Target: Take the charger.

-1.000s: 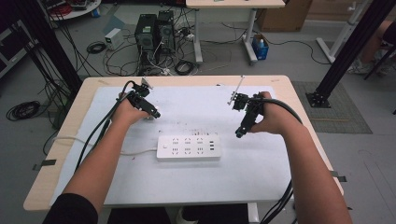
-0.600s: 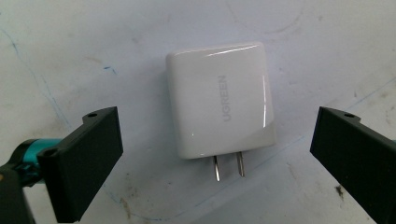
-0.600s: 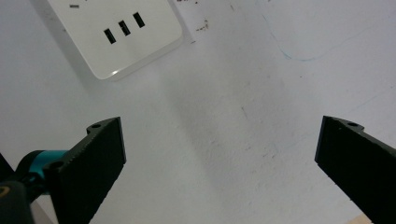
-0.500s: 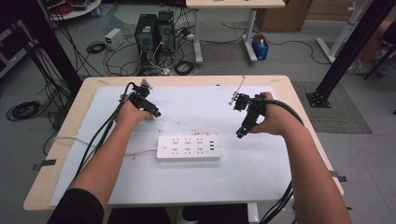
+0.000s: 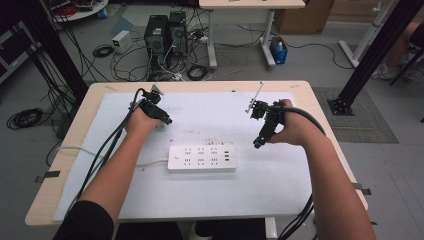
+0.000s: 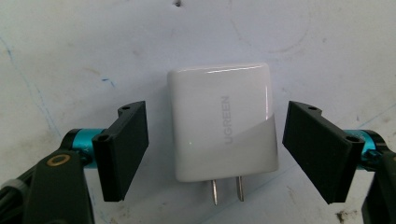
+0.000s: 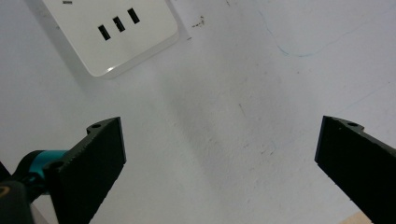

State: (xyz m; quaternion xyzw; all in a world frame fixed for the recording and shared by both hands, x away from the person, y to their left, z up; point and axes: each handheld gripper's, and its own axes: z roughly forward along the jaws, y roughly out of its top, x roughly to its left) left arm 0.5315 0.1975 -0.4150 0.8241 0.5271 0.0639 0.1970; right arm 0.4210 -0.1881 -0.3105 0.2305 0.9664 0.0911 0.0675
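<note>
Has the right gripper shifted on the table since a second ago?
No. In the high view the right gripper sits in the same spot just past the right end of the power strip, jaws open over bare mat.

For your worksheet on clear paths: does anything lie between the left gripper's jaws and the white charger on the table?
Nothing visible does. The charger lies flat between the left gripper, whose jaws have just been closing; small gaps remain at both sides.

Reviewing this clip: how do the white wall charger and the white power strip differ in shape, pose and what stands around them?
The white wall charger is a compact, near-square block with two metal prongs; the white power strip is a long flat bar with rows of sockets and USB ports. The charger lies between the left gripper jaws, which have just been closing, with gaps on both sides; the strip lies apart from both grippers. Both are glossy white plastic on the white table cover.
</note>
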